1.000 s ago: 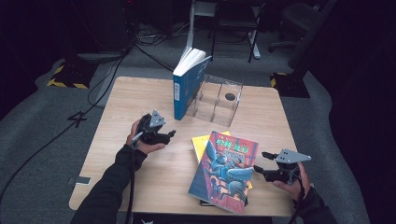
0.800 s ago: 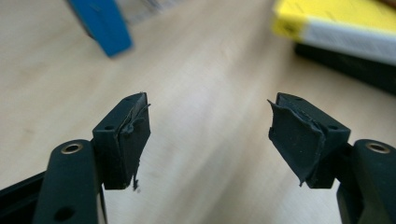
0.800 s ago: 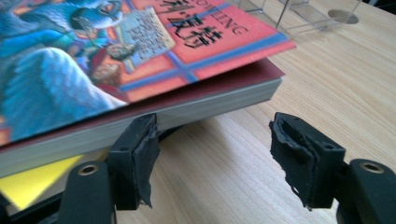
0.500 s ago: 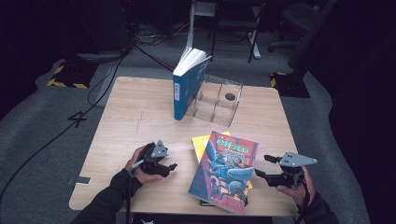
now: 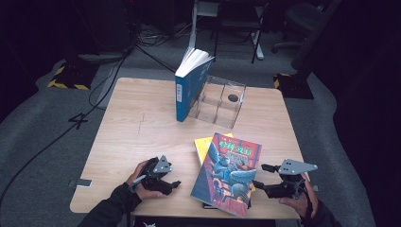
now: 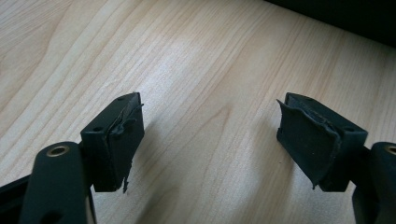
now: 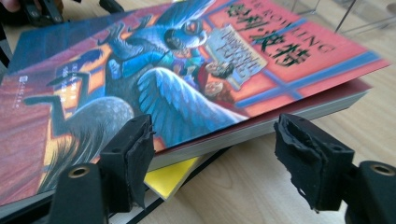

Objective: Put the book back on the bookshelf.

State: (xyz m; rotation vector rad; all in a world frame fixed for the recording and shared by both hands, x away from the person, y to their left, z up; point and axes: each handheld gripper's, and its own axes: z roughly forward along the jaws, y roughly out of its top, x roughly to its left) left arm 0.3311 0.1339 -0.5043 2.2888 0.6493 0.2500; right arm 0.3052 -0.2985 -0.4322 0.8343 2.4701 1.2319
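Observation:
A book with a red and blue illustrated cover (image 5: 231,171) lies at the table's near edge on top of a yellow book (image 5: 202,144). My right gripper (image 5: 259,176) sits just right of this stack, pointing at it. In the right gripper view its jaws (image 7: 215,158) have just been opening and stand open. The cover book's (image 7: 196,70) edge and the yellow book (image 7: 170,179) lie just ahead of them, and the pads are not pressing. My left gripper (image 5: 174,185) rests low at the near left of the stack. Its jaws (image 6: 210,140) have also just been opening and hold nothing over bare wood.
A thick blue book (image 5: 189,90) stands upright at the back of the wooden table (image 5: 137,127), leaning against a clear plastic divider box (image 5: 220,101). Cables and stand legs lie on the dark floor beyond the table.
My left hand has come from the table's middle left toward the near edge and sunk lower. The right gripper has shifted slightly beside the stacked books.

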